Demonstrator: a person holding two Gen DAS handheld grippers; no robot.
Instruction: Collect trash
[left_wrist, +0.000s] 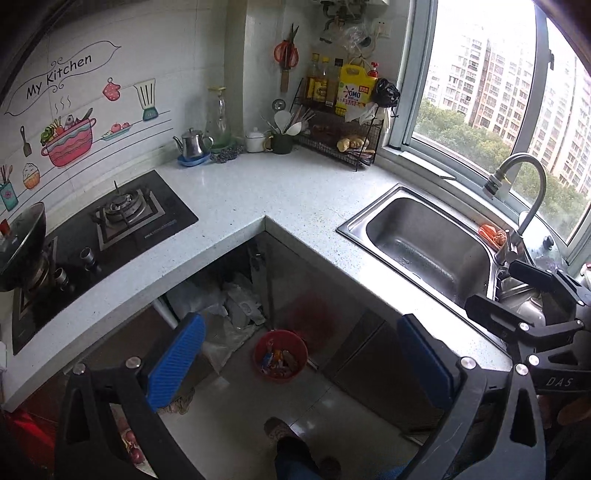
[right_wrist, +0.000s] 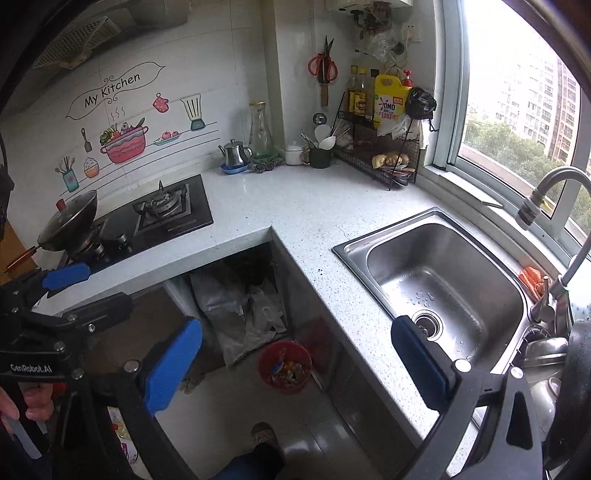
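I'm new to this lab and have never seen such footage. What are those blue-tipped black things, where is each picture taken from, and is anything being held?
There is no robot here: a person holds a hand-operated two-finger gripper in each hand, each with a fisheye camera looking along its blue-padded fingers. One picture is from the left gripper, the other from the right gripper. Both are open and hold nothing. They look down on an L-shaped kitchen countertop with a gas stove, a wok, a small kettle, a sink and a rack of bottles by the window. On the floor below stands a red trash bin with wrappers inside. The person's foot shows at the bottom.
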